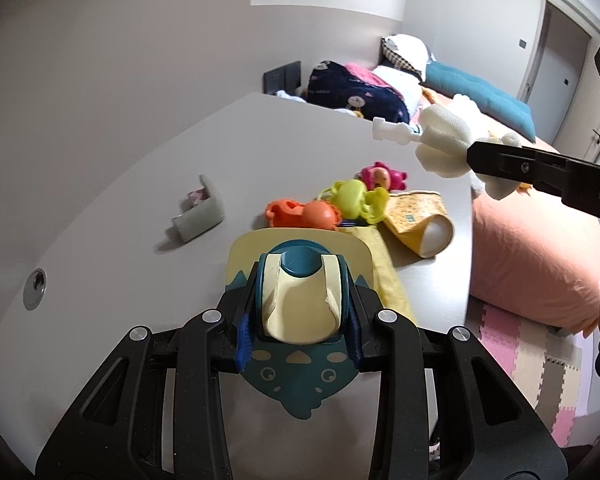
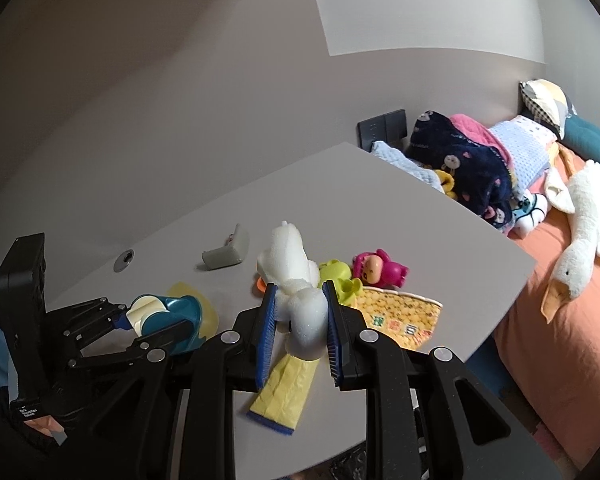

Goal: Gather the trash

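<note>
Gripping a teal cup (image 1: 300, 300), left tool (image 1: 298, 320); right tool (image 2: 298, 316) clamps sponge brush (image 2: 296, 280).

Grey desk (image 2: 380, 208) beside orange bed (image 2: 560, 320)

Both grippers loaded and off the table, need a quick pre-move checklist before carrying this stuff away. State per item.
1. Left gripper shut on the teal and cream bib: ok, rolled part sits between the blue pads.
2. Right gripper shut on the white sponge brush: ok, foam squeezed between the pads.
3. Both loads clear of the table: ok; the bib's flap hangs free below the left gripper.
4. Brush clear of the toys: ok, held above them.
5. Trash bin or drop spot: cannot tell, none in either view.
6. Items left on the table: not ok, toys, yellow pouch and grey corner guard remain.
</note>
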